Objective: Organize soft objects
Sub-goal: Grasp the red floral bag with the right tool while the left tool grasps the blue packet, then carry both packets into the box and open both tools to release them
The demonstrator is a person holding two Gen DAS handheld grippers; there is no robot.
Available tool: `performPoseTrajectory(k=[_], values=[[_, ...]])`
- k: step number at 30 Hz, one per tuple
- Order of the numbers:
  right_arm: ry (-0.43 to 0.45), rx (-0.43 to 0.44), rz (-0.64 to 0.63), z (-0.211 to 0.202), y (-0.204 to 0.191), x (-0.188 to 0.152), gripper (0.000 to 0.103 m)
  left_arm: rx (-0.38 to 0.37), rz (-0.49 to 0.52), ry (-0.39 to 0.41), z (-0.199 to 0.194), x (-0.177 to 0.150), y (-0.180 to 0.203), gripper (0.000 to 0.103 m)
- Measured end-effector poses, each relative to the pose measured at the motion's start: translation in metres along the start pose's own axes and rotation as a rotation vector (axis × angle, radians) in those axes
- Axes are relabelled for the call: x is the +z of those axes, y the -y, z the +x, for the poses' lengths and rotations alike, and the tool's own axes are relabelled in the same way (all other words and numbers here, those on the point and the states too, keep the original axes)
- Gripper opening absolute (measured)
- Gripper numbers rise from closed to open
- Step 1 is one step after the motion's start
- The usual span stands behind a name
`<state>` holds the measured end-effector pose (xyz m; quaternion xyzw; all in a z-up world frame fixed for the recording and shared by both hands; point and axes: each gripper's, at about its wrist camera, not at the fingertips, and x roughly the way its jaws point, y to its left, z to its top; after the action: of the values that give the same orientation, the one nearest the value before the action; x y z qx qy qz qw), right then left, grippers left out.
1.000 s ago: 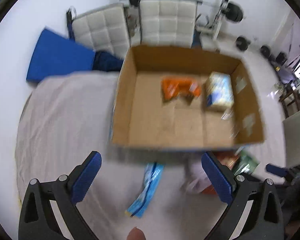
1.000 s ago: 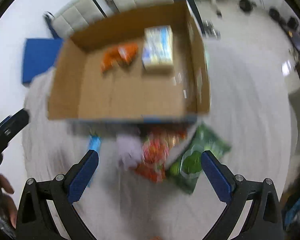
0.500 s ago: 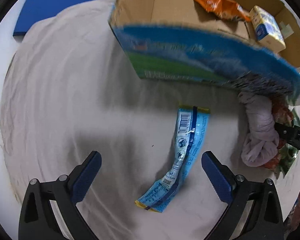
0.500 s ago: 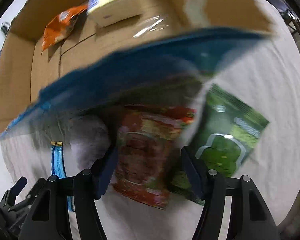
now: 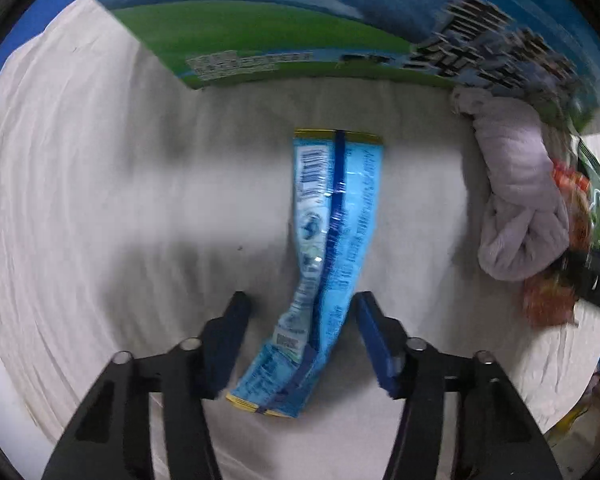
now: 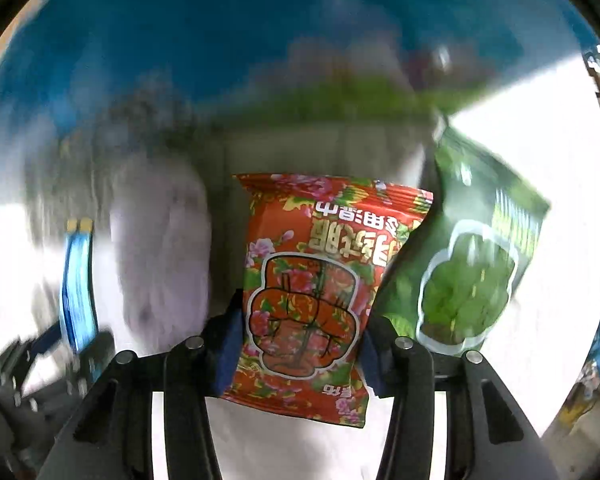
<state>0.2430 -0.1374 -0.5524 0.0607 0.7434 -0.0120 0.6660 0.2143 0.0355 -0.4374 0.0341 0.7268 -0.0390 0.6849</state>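
Observation:
A long light-blue packet (image 5: pixel 332 240) lies on the white sheet, its near end between the fingers of my left gripper (image 5: pixel 300 320), which is partly closed around it with small gaps on both sides. My right gripper (image 6: pixel 300 328) has its blue pads against both sides of a red flowered packet (image 6: pixel 316 288). A green packet (image 6: pixel 472 264) lies to its right, partly under it. A rolled pale lilac cloth (image 5: pixel 516 200) lies between the blue and red packets; it also shows in the right wrist view (image 6: pixel 160 248).
The printed blue and green outer wall of the cardboard box (image 5: pixel 300 32) stands just beyond the packets and fills the top of both views (image 6: pixel 260 60). The white sheet (image 5: pixel 100 200) spreads to the left. My right gripper (image 5: pixel 596 280) shows at the left wrist view's right edge.
Both grippers dropped low and moved forward to the packets in front of the box. Both narrowed, the left around the blue packet, the right onto the red packet.

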Motion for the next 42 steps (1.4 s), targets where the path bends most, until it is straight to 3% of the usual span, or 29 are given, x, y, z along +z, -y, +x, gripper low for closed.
performPoseTrajectory(k=[1,7,12,16,21,25,33,42], values=[[-0.018,0.005,-0.015,0.002,0.001,-0.007,0.051,-0.008,-0.004,-0.003,-0.001,-0.001,0.002,0.033],[-0.099,-0.001,-0.116,0.014,0.003,-0.056,0.051,-0.144,-0.150,-0.071,0.004,-0.030,0.000,0.028],[-0.103,0.011,-0.113,0.021,0.006,-0.071,0.054,-0.220,-0.231,-0.081,0.009,-0.044,-0.006,0.028],[-0.086,-0.003,-0.090,0.027,0.007,-0.076,0.060,-0.179,-0.216,-0.092,0.008,-0.031,-0.008,0.028],[-0.057,-0.083,-0.118,0.041,-0.018,-0.082,0.049,-0.098,-0.168,-0.051,0.007,-0.022,0.013,0.023],[-0.065,-0.030,-0.103,0.028,-0.004,-0.087,0.048,-0.121,-0.181,-0.032,-0.001,-0.030,0.021,0.017],[-0.022,0.048,-0.115,-0.003,0.014,-0.101,0.047,-0.121,-0.176,0.024,-0.025,-0.046,0.036,0.016],[0.034,0.124,-0.144,-0.053,0.015,-0.097,0.047,-0.188,-0.142,0.098,-0.074,-0.044,0.061,0.016]])
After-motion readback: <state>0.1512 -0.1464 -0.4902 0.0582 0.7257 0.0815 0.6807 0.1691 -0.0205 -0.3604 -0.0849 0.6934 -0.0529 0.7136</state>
